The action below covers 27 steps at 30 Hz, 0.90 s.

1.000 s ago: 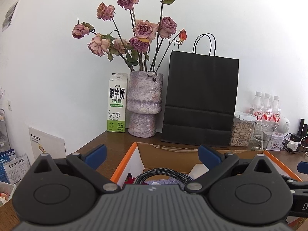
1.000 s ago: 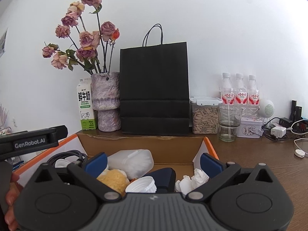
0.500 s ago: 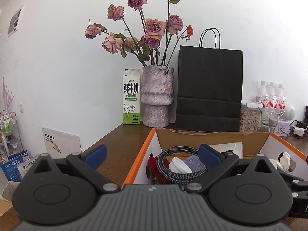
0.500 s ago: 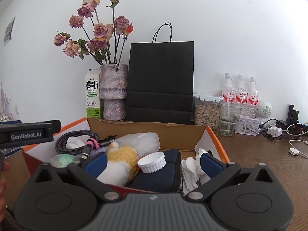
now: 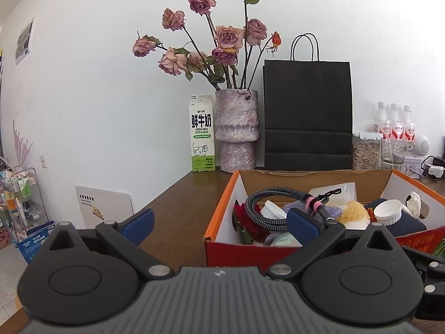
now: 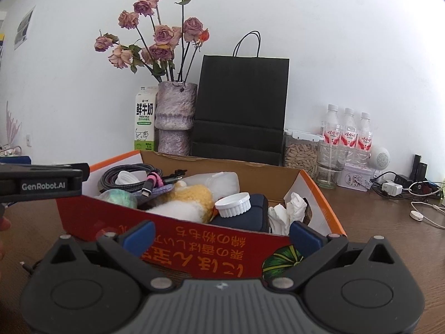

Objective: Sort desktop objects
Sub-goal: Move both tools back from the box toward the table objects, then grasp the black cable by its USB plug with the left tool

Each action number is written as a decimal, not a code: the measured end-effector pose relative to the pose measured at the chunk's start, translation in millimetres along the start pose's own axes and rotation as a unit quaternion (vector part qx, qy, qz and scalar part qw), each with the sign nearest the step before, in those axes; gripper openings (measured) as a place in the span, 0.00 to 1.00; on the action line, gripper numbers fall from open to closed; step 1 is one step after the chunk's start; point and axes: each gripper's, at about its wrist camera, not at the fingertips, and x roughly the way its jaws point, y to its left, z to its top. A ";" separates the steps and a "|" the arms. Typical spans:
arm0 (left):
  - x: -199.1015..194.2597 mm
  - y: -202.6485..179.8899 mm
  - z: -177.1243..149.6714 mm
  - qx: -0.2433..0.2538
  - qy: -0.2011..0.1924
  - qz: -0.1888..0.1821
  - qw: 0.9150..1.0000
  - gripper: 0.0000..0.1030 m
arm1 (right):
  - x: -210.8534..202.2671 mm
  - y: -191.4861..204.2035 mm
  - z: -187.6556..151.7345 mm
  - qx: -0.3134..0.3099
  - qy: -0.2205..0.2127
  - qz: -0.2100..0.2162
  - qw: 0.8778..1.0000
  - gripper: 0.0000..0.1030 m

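Note:
An orange-rimmed cardboard box (image 6: 178, 233) with a red printed front stands on the wooden desk; its front left corner shows in the left wrist view (image 5: 222, 217). It holds a coiled braided cable (image 5: 267, 197), a white lid (image 6: 233, 204) on a dark blue pouch (image 6: 250, 220), a yellow and white plush (image 6: 189, 203), crumpled tissue (image 6: 289, 211) and a clear plastic bottle (image 6: 219, 181). My left gripper (image 5: 219, 224) is open and empty, just in front of the box's left corner. My right gripper (image 6: 221, 232) is open and empty, in front of the box's front wall.
Along the wall stand a milk carton (image 5: 202, 133), a vase of dried roses (image 5: 236, 130), a black paper bag (image 5: 307, 114), a jar of seeds (image 6: 300, 153), a glass (image 6: 331, 164), three water bottles (image 6: 347, 133) and chargers with cables (image 6: 411, 192). The desk's left edge (image 5: 155, 203) drops to a floor rack.
Both grippers have pulled back from above the box toward its front, so the box front and more desk now show. Both stay open and empty.

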 end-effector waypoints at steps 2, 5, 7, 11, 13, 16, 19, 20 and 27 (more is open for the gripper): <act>-3.2 2.7 -3.4 0.002 0.006 0.001 1.000 1.00 | -5.6 0.4 -1.1 0.004 -0.004 0.002 1.000 1.00; -6.7 6.7 -8.1 0.005 0.020 -0.001 1.000 1.00 | -12.7 -0.6 -3.0 0.012 -0.007 0.002 1.000 1.00; -8.6 9.3 -10.4 0.007 0.029 -0.001 1.000 1.00 | -16.3 -2.0 -4.3 0.017 -0.007 0.002 1.000 1.00; -11.4 13.6 -15.5 0.011 0.050 0.010 0.999 1.00 | -20.6 -1.9 -6.0 0.018 -0.002 0.007 1.000 1.00; -13.6 17.4 -16.7 0.006 0.054 0.009 0.998 1.00 | -21.5 -1.6 -6.3 0.017 0.000 0.010 1.000 1.00; -15.0 22.4 -18.7 0.002 0.069 0.000 0.998 1.00 | -23.1 -1.5 -7.1 0.018 0.004 0.013 1.000 1.00; -9.3 24.6 -21.1 0.003 0.104 -0.012 0.995 1.00 | -23.1 -2.0 -7.8 0.021 0.011 0.015 1.000 1.00; -6.4 25.3 -22.3 0.003 0.118 -0.018 0.993 1.00 | -22.6 -2.3 -8.0 0.022 0.014 0.015 1.000 1.00; -0.5 25.0 -31.1 0.011 0.172 -0.051 0.984 1.00 | -17.7 -4.6 -8.6 0.029 0.034 0.014 0.999 1.00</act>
